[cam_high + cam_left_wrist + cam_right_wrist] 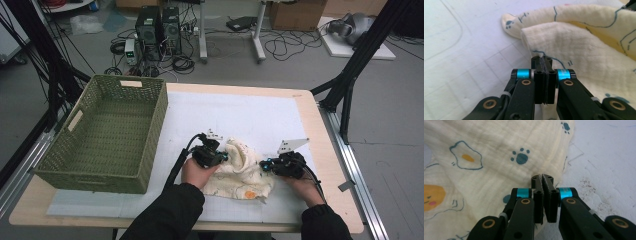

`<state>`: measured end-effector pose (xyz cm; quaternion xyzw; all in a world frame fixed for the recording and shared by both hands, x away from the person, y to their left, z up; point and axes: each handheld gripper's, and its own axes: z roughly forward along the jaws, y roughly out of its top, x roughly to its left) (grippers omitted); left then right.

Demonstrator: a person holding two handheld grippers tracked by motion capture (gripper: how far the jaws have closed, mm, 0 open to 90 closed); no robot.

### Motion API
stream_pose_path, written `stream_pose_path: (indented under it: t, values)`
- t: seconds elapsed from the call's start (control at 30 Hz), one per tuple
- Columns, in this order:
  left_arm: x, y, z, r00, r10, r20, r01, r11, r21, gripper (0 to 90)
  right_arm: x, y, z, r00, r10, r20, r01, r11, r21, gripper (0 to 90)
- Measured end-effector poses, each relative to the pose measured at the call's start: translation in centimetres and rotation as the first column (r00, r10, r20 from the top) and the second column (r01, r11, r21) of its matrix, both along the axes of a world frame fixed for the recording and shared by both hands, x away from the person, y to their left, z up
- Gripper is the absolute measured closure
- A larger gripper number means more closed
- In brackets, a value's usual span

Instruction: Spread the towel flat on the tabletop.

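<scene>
Near the table's (320,130) front edge, a cream printed cloth (242,172) lies bunched on the white mat, right of the empty green basket (107,132). Left gripper (541,61) is clamped on its left fold, right gripper (543,178) pinches the right edge; likely holding both sides to spread or fold it.

Both tongs (226,157) (263,165) closed, low
</scene>
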<state>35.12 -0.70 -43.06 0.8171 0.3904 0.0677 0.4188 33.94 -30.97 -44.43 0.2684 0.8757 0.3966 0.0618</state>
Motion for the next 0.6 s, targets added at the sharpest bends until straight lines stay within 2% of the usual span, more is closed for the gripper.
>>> stream_pose_path:
  t: [0.03,0.17,0.3,0.37,0.47,0.53,0.6]
  values:
    - [-0.1,0.2,0.1,1.0,0.007,0.005,-0.007,1.0,-0.001,89.1,-0.1,-0.1,0.1,1.0,-0.002,-0.006,0.002,1.0,-0.003,88.3]
    - [-0.3,1.7,0.8,0.9976,0.061,0.03,-0.061,0.998,-0.014,89.1,-0.5,-0.7,0.7,0.9997,-0.018,0.018,0.018,0.9998,0.008,88.5]
    - [-0.5,3.4,1.4,0.992,0.116,0.049,-0.116,0.9932,-0.011,89.1,-1.2,-1.6,1.6,0.9976,-0.05,0.048,0.048,0.9985,0.025,88.5]
    - [-0.6,4.1,1.6,0.9872,0.151,0.052,-0.15,0.9884,-0.026,89.1,-1.5,-2.2,2.0,0.9958,-0.067,0.062,0.064,0.9971,0.041,88.5]
    - [-0.8,5.2,2.1,0.9801,0.185,0.073,-0.184,0.9828,-0.019,89.1,-2.2,-2.8,2.5,0.9938,-0.078,0.079,0.075,0.9965,0.036,88.5]
    - [-1.0,5.8,2.3,0.9712,0.221,0.088,-0.22,0.9752,-0.024,89.1,-2.8,-3.0,2.7,0.9927,-0.085,0.086,0.082,0.9962,0.029,88.5]
    - [-1.1,6.3,2.2,0.9656,0.243,0.092,-0.242,0.9699,-0.022,89.1,-3.3,-3.2,2.7,0.9936,-0.081,0.078,0.079,0.9964,0.031,88.5]
